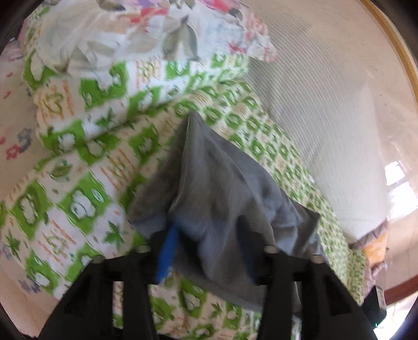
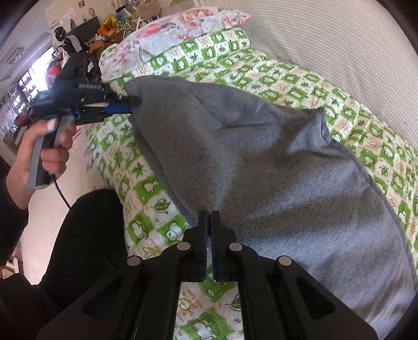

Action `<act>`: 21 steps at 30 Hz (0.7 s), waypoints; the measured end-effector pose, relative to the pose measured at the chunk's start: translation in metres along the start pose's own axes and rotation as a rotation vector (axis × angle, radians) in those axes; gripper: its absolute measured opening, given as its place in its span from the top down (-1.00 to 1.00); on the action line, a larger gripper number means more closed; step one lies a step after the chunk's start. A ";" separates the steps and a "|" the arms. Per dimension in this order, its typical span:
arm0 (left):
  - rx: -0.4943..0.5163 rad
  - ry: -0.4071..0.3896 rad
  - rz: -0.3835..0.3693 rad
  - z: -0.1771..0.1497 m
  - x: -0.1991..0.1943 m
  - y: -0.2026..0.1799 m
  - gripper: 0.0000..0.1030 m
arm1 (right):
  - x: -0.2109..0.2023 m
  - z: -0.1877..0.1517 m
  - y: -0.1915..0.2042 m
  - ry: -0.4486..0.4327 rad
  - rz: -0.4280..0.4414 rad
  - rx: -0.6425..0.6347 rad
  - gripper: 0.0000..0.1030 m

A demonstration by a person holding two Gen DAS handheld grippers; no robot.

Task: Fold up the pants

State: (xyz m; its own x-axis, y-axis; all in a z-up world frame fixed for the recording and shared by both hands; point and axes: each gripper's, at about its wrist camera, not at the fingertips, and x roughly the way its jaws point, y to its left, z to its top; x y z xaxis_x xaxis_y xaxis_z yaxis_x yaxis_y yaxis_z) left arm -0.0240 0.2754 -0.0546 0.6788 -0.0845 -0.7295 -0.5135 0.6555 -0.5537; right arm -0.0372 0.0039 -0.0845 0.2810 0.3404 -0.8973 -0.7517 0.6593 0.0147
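Observation:
Grey pants [image 2: 274, 167] lie spread over a green-and-white patterned bed cover [image 2: 300, 86]. My right gripper [image 2: 209, 214] is shut on the near edge of the pants. My left gripper [image 2: 134, 102] shows in the right wrist view at the left, held in a hand, its fingers pinching the far corner of the pants. In the left wrist view the pants [image 1: 216, 183] drape over my left gripper [image 1: 209, 251]; one blue pad [image 1: 167, 256] shows, the other finger is hidden under the cloth, and the jaws stand wide apart there.
A floral pillow [image 2: 169, 31] and a folded green quilt [image 1: 104, 91] lie at the head of the bed. A striped cream mattress [image 2: 326, 39] runs along the right. A person's dark-clothed leg [image 2: 86, 235] is at the bed's left edge. Room clutter [image 2: 109, 23] stands behind.

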 end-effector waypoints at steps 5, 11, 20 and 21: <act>0.009 0.007 0.007 0.004 0.013 0.004 0.22 | 0.005 -0.001 0.000 0.010 -0.005 0.011 0.94; 0.019 -0.006 -0.009 -0.005 0.009 0.017 0.82 | 0.004 0.000 0.002 0.013 -0.004 0.010 0.94; -0.023 0.037 0.011 -0.015 0.005 0.043 0.34 | 0.015 -0.001 -0.014 0.037 0.035 0.122 0.81; -0.019 0.023 0.024 -0.016 0.000 0.042 0.18 | 0.012 0.001 -0.018 0.019 0.033 0.138 0.79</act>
State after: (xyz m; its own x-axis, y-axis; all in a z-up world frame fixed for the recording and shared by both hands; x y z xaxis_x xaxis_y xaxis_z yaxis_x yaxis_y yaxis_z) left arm -0.0534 0.2911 -0.0843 0.6542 -0.0867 -0.7514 -0.5390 0.6435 -0.5435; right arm -0.0196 -0.0035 -0.0950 0.2450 0.3514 -0.9036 -0.6707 0.7344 0.1038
